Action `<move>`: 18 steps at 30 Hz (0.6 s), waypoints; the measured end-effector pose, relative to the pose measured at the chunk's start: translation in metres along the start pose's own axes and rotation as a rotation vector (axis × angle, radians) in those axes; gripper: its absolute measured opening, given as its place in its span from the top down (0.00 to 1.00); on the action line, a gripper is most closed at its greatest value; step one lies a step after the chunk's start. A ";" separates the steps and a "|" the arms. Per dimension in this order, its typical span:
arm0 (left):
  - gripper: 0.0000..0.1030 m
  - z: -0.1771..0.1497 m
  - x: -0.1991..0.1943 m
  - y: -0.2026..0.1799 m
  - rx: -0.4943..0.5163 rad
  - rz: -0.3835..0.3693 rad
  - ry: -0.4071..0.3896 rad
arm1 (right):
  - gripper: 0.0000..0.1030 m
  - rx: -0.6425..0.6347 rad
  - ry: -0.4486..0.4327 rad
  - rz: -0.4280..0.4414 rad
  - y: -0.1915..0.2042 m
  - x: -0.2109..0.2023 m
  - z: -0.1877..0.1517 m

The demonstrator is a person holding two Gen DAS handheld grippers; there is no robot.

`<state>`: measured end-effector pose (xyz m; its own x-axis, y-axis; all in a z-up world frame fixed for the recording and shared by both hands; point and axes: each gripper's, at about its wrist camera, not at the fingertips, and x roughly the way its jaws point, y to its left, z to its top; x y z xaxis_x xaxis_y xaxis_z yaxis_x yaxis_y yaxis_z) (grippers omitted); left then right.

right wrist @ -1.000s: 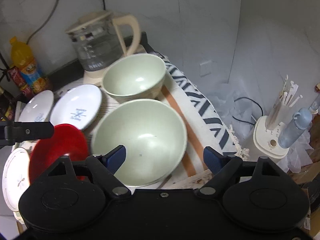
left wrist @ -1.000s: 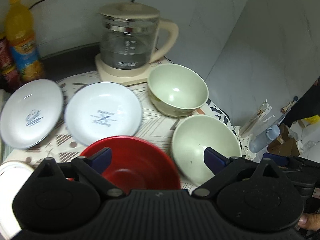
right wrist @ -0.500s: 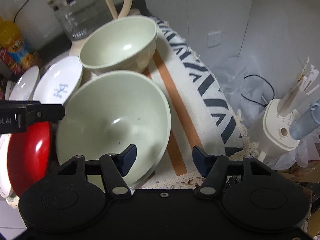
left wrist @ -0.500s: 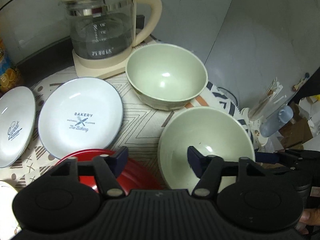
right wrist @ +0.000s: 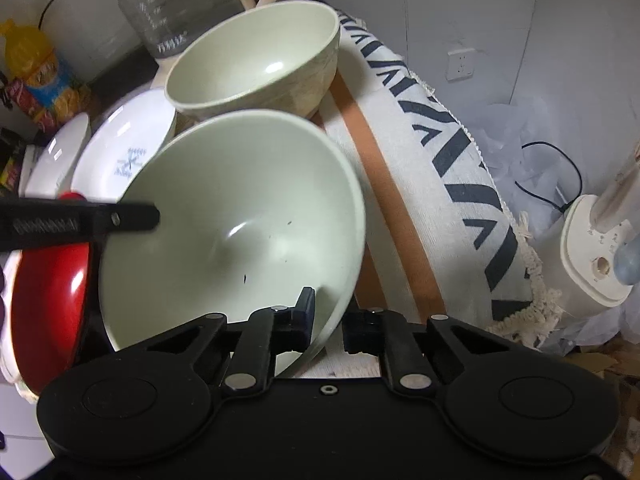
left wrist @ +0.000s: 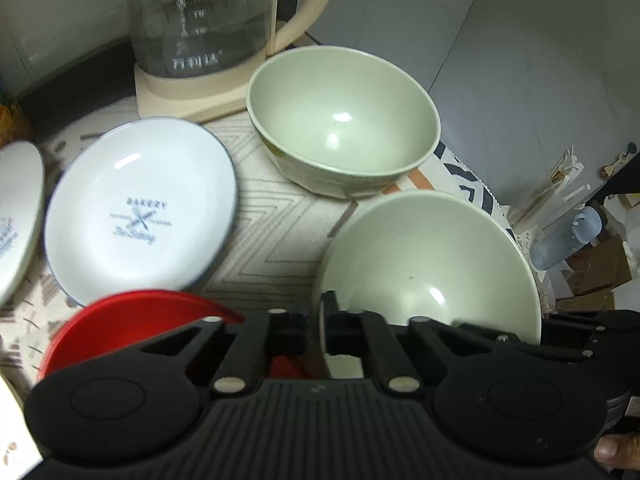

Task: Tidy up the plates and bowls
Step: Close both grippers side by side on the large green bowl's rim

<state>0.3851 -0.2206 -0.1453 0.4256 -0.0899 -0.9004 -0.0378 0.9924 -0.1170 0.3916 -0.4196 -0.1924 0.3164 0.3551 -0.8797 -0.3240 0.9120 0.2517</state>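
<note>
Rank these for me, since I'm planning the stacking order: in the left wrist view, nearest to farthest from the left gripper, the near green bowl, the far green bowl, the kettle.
1. Near green bowl, rim between the left gripper fingers.
2. Far green bowl, behind it.
3. Kettle, rear left.

Grey wall (right wrist: 500, 8), wall socket (right wrist: 460, 65), dim light.

Glossy green bowl (right wrist: 240, 216), glass kettle (left wrist: 200, 20), woven cloth mat (right wrist: 420, 152)

"BAKERY" stands on the white plate (left wrist: 140, 216); Chinese characters mark the glass kettle (left wrist: 200, 20)
</note>
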 end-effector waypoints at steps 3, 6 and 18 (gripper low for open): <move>0.97 -0.001 -0.002 0.000 -0.013 -0.004 -0.006 | 0.88 0.016 -0.021 0.004 -0.004 -0.002 0.002; 0.97 0.000 -0.010 0.001 -0.034 -0.013 -0.015 | 0.88 0.015 -0.042 0.005 -0.005 -0.008 0.005; 0.97 0.014 -0.068 0.007 -0.091 -0.027 -0.110 | 0.88 -0.026 -0.119 0.027 0.016 -0.052 0.026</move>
<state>0.3686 -0.2060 -0.0795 0.5241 -0.1021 -0.8455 -0.1047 0.9775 -0.1829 0.3932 -0.4179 -0.1323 0.4101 0.4023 -0.8185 -0.3563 0.8968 0.2622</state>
